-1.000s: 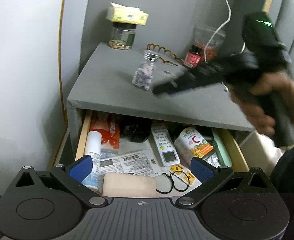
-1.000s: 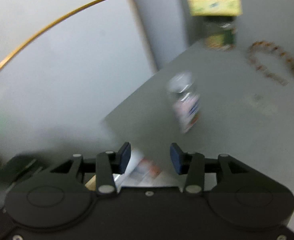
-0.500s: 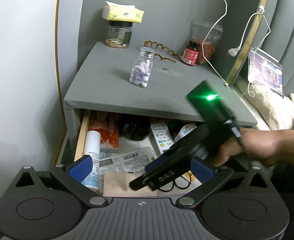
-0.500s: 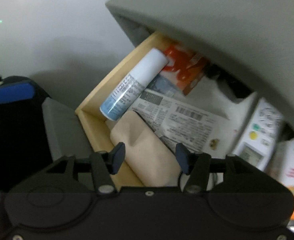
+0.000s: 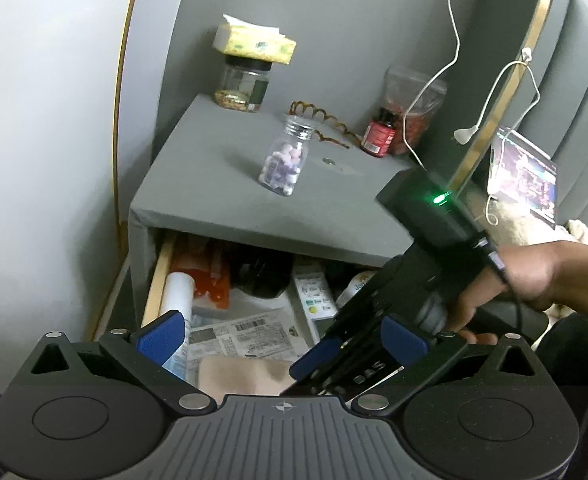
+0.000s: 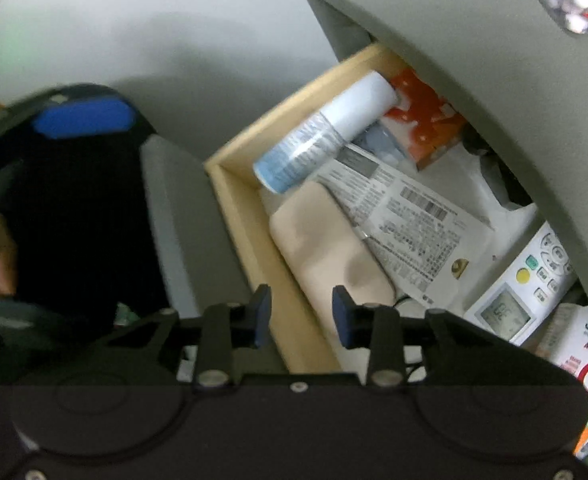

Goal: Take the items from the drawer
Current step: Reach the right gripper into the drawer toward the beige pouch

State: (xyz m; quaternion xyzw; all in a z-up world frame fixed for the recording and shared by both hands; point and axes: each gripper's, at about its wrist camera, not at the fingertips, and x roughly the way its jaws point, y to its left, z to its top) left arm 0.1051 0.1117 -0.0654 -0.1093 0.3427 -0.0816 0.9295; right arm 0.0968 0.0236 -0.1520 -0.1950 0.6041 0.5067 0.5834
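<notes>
A: Right gripper (image 6: 302, 316) — how wide?
B: Narrow gap, jaws closing. Pointed down over the front corner of the drawer (image 6: 245, 216). Wooden rim and the near end of a beige pouch (image 6: 326, 244) below the gap; no pad seen pressing on either, nothing gripped.

A: Left gripper (image 5: 281, 336)?
B: Jaws wide apart, empty. Aimed at the drawer front, right gripper crossing just ahead of its blue pads (image 5: 161, 338).

A: Contents of the drawer?
B: Still inside: white-and-blue spray can (image 6: 326, 136) along the left wall, orange pack (image 6: 426, 120) behind it, printed sheet (image 6: 410, 216) with barcodes beside the pouch, white remote (image 6: 530, 284) with a small screen, white tube (image 6: 582, 356).

A: Any writing?
B: On the tube, "Ja…", "A CROQU…", a big red "C", "500". On the right gripper's body, "DAS" in the left view. Sheet print too small to read.

A: On the nightstand (image 5: 221, 184)?
B: Clear pill bottle (image 5: 283, 160), upright, label illegible.
</notes>
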